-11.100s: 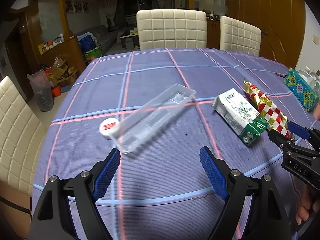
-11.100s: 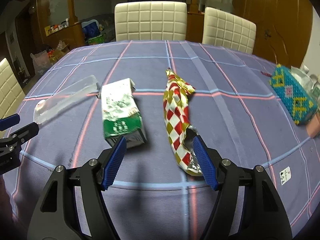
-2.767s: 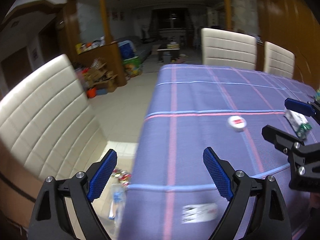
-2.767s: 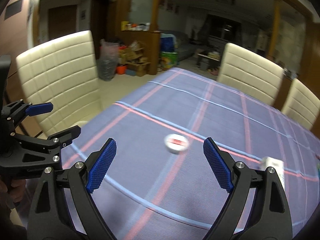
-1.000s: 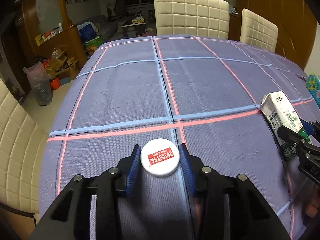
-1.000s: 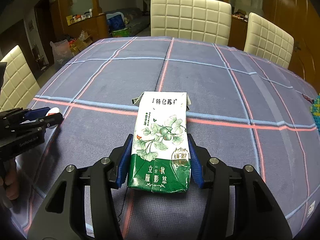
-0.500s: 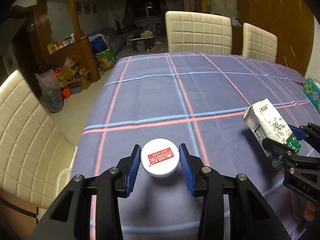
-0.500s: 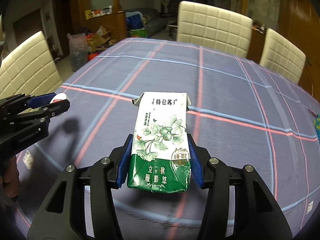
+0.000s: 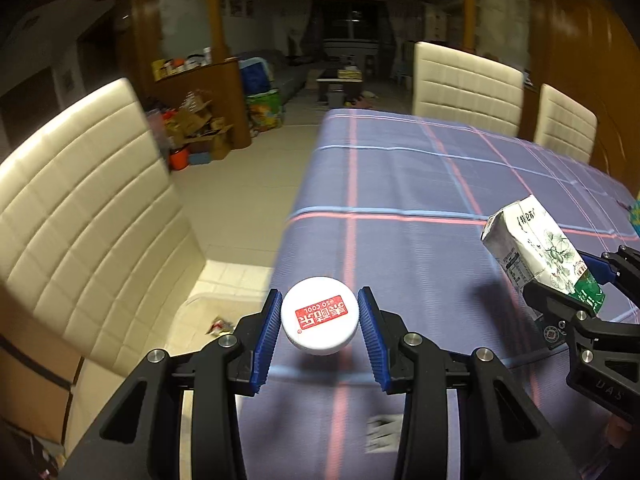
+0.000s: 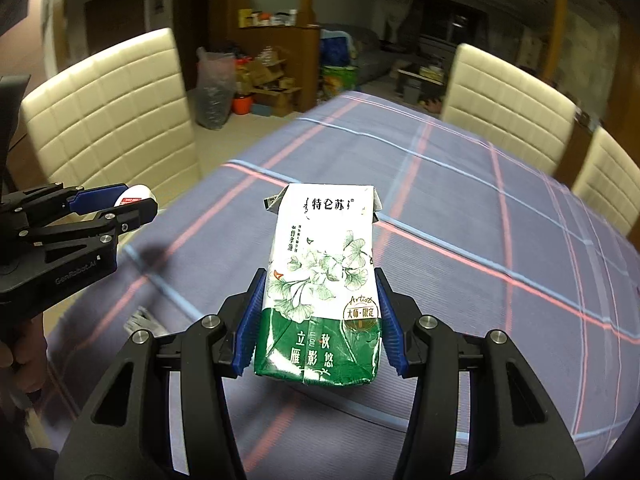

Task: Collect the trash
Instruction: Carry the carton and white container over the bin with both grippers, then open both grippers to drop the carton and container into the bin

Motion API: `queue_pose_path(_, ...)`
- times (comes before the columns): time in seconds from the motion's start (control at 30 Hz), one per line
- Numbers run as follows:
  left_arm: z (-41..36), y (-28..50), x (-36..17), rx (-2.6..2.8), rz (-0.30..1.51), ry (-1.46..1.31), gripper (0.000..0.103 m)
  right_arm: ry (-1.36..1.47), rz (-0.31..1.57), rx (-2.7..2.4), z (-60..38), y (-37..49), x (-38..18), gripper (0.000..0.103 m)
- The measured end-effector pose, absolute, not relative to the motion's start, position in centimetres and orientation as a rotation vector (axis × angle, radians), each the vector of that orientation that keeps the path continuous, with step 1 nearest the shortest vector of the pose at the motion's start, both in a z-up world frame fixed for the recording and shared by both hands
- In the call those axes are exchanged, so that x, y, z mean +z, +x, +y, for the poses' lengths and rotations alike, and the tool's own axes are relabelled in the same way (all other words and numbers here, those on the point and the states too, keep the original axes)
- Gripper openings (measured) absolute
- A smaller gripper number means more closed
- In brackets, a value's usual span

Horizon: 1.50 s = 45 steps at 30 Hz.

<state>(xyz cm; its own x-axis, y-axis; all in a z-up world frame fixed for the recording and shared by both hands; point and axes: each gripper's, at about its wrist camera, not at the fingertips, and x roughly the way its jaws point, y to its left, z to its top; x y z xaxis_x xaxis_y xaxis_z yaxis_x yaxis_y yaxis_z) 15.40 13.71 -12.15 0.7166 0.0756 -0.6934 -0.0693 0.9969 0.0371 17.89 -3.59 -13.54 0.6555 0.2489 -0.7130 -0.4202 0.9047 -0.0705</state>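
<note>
My left gripper (image 9: pixel 319 325) is shut on a round white lid with a red label (image 9: pixel 319 321) and holds it in the air over the left edge of the table (image 9: pixel 420 184). My right gripper (image 10: pixel 320 320) is shut on a white and green milk carton (image 10: pixel 322 280) and holds it above the tablecloth. The carton (image 9: pixel 540 256) also shows at the right of the left wrist view. The left gripper with the lid (image 10: pixel 134 196) shows at the left of the right wrist view.
A pale bin with some trash in it (image 9: pixel 216 320) stands on the floor beside the table, below my left gripper. A cream chair (image 9: pixel 88 200) stands to its left. Two more chairs (image 9: pixel 468 84) stand at the far side. A small paper tag (image 9: pixel 382 434) lies near the table's front edge.
Both grippers have lifted and swung left toward the table's left edge, each still holding its item. The floor bin has come into the left wrist view.
</note>
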Motion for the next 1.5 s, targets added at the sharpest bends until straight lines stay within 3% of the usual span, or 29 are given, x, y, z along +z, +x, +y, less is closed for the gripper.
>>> queue_pose_path(0.53,23.9,13.0,-14.1,0.212,0.776,-0.096,0.039,-0.351,0.753,0.531,8.5,17.9,-13.5,0.052)
queue_pose_path(1.2,27.6,13.9,-16.8,0.241,0.805,-0.146,0.039,-0.413,0.774,0.553,13.6,19.2,-14.9,0.052)
queue_pose_path(1.23,27.8,14.0,-16.9,0.239,0.809,-0.148,0.040,-0.415,0.775,0.552,13.7,19.2,-15.0,0.052)
queue_pose_path(1.3,27.8,14.0,-17.0,0.236,0.809,-0.147,0.058,-0.417,0.776,0.552,13.9,19.3,-15.1,0.052)
queue_pose_path(1.37,27.9,14.0,-17.0,0.239,0.797,-0.142,0.069,-0.421,0.777,0.552,14.2,19.2,-15.2,0.052)
queue_pose_path(1.5,27.8,14.0,-17.0,0.255,0.783,-0.114,0.074,-0.430,0.778,0.551,14.4,19.3,-15.4,0.052)
